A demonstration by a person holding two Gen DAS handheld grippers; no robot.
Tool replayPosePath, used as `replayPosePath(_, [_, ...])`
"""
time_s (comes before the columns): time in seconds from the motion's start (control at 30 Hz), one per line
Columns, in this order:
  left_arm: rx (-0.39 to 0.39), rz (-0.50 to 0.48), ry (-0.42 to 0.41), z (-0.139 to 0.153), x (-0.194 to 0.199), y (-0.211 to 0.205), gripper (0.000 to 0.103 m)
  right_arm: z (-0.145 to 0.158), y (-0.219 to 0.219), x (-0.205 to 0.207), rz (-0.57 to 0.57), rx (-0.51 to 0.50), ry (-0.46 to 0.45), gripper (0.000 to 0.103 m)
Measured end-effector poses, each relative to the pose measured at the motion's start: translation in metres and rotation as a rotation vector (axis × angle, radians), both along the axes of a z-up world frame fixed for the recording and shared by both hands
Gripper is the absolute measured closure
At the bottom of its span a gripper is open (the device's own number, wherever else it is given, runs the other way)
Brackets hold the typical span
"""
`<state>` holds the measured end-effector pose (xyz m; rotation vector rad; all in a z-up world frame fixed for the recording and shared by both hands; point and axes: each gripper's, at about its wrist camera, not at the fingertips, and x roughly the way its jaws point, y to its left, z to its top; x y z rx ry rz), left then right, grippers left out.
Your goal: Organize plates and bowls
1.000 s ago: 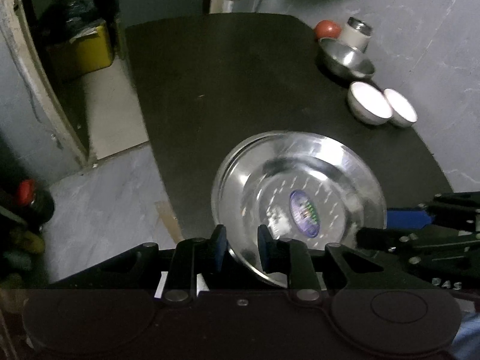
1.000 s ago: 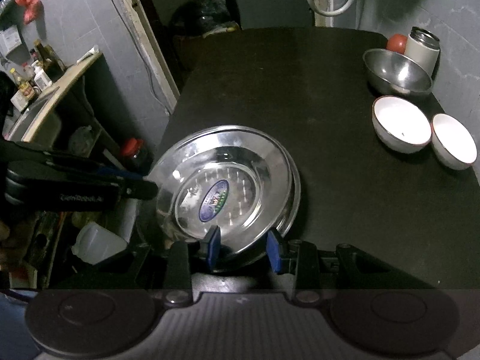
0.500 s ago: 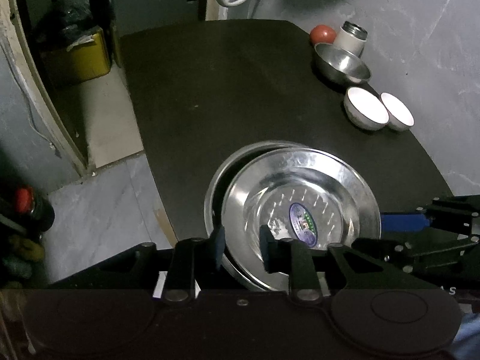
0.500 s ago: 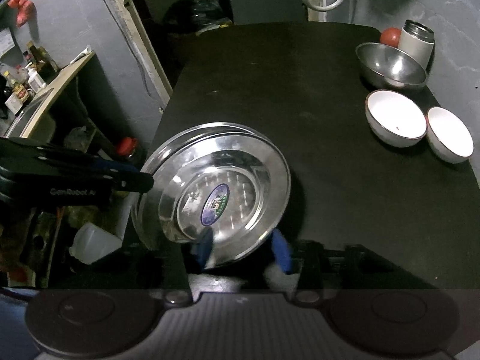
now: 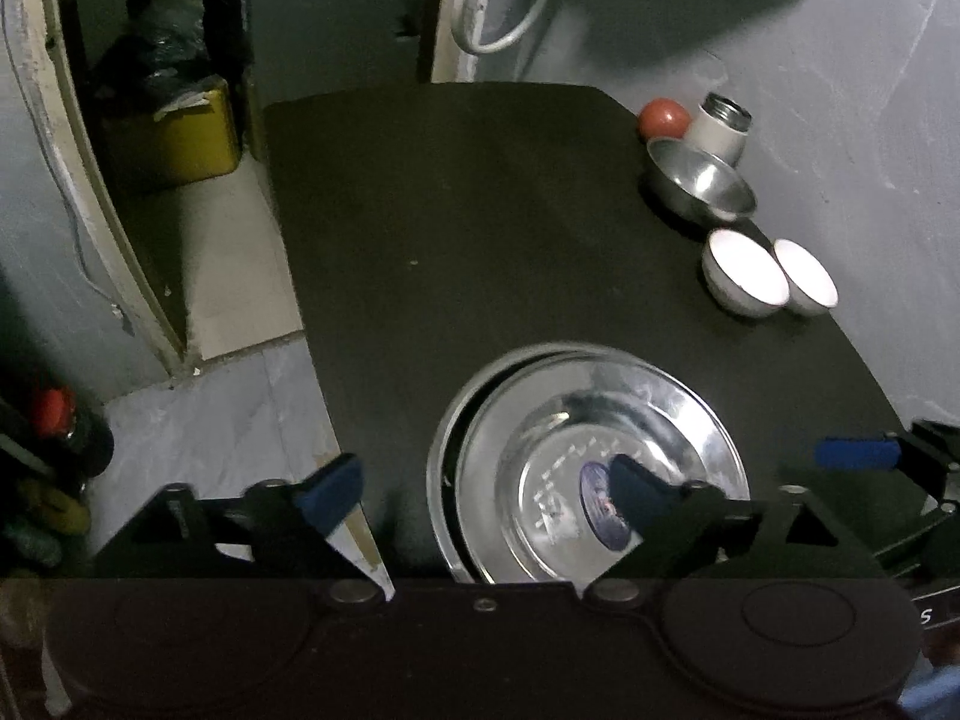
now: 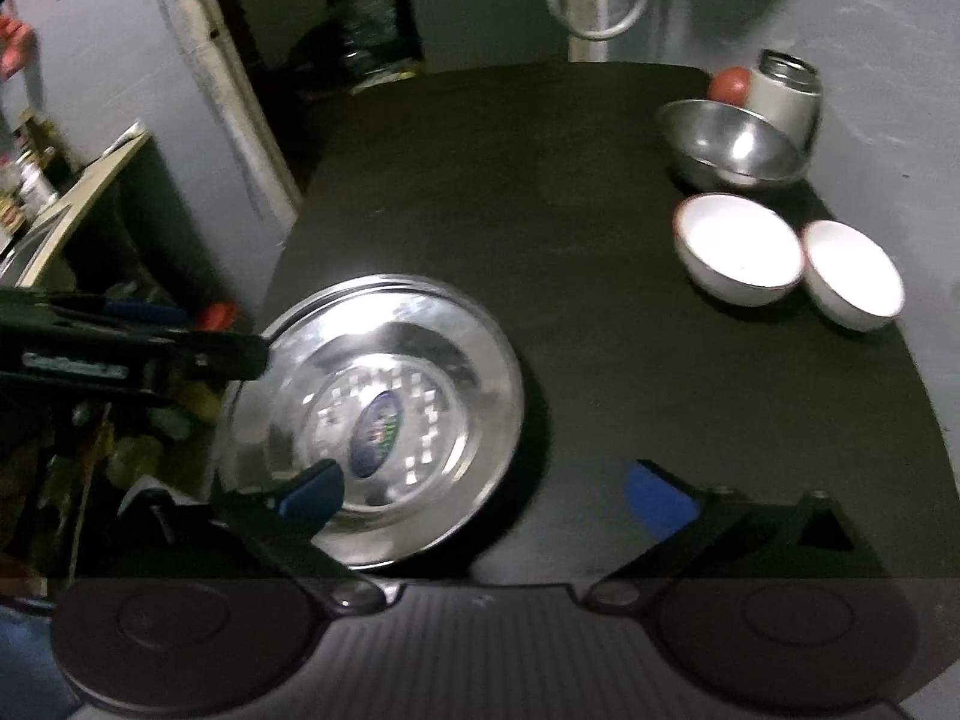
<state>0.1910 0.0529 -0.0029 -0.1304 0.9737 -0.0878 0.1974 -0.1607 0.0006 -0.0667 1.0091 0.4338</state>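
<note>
Two steel plates lie stacked near the front of the black table [image 5: 450,210]; the top plate [image 5: 600,462] carries a blue sticker and sits slightly right of the lower plate's rim [image 5: 456,420]. My left gripper [image 5: 480,489] is open, its fingers spread at the stack's near left edge, holding nothing. My right gripper [image 6: 485,497] is also open, just back from the stacked plates [image 6: 384,414]. A steel bowl [image 5: 702,186] and two white bowls [image 5: 747,273] [image 5: 807,276] stand at the far right.
A tomato [image 5: 663,117] and a steel canister [image 5: 720,126] stand behind the steel bowl. The table's left edge drops to the floor, where a yellow box [image 5: 180,132] stands. A cluttered shelf [image 6: 60,192] is at the left.
Both grippers were shut on the top plate's rim; both have opened and let it go. The plate now rests on the lower plate, and both grippers have drawn back a little.
</note>
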Motion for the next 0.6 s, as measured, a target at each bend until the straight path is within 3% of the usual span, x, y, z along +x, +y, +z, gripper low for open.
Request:
replayPosePath(0.13, [-0.006, 0.023, -0.002, -0.001, 0.005, 0.002, 0.001, -0.006, -0.011, -0.001, -0.077, -0.001, -0.002, 0.0])
replayPosePath(0.27, [0.003, -0.013, 0.024, -0.007, 0.011, -0.003, 0.001, -0.008, -0.025, -0.007, -0.154, 0.016, -0.009, 0.0])
replayPosePath(0.6, [-0.051, 0.01, -0.032, -0.011, 0.03, -0.009, 0.001, 0.0, -0.055, -0.034, -0.362, -0.048, -0.148, 0.0])
